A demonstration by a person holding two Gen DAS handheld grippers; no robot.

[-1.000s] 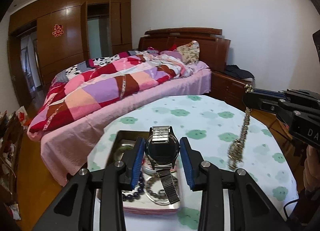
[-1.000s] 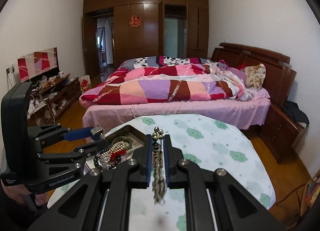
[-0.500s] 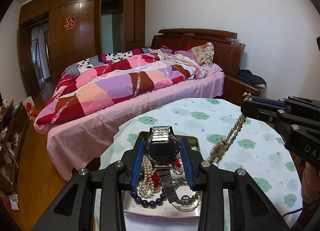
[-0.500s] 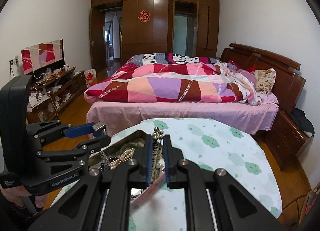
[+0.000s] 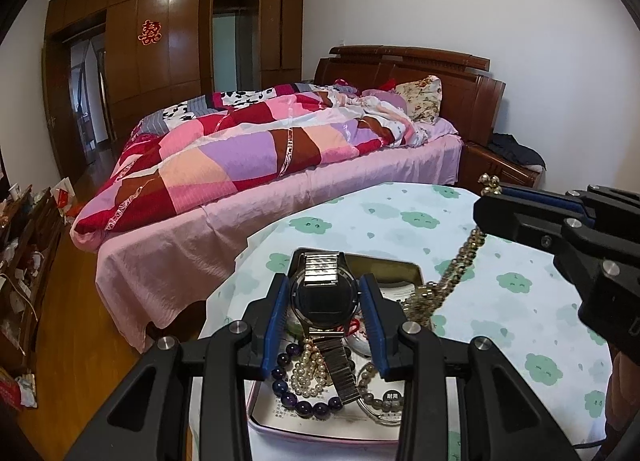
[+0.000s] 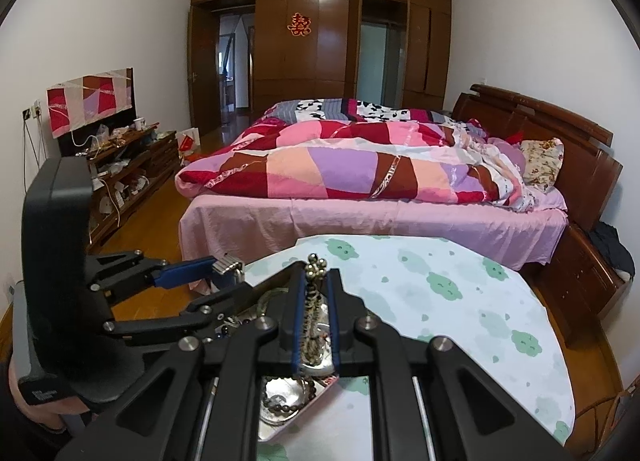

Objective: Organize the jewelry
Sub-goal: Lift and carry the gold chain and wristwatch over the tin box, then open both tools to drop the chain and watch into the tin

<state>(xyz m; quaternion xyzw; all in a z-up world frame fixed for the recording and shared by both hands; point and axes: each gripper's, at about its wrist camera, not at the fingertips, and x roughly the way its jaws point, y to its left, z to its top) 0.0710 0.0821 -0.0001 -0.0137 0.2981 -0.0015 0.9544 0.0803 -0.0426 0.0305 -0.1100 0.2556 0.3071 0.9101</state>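
Left tool clamped on silver metal-band watch, right tool on gold bead chain, both over pink rectangular tin tray w/ beads. Risk: dangling chain could snag the watch band or drop onto the worktop.

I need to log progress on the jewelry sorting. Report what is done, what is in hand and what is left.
Done: bead bracelets and a pearl strand already lie in the tin tray.

In hand: the left gripper holds a metal-band watch above the tray; the right gripper is shut on a gold chain, whose lower end hangs at the tray's right edge.

Left: both pieces are yet to be set down and released.
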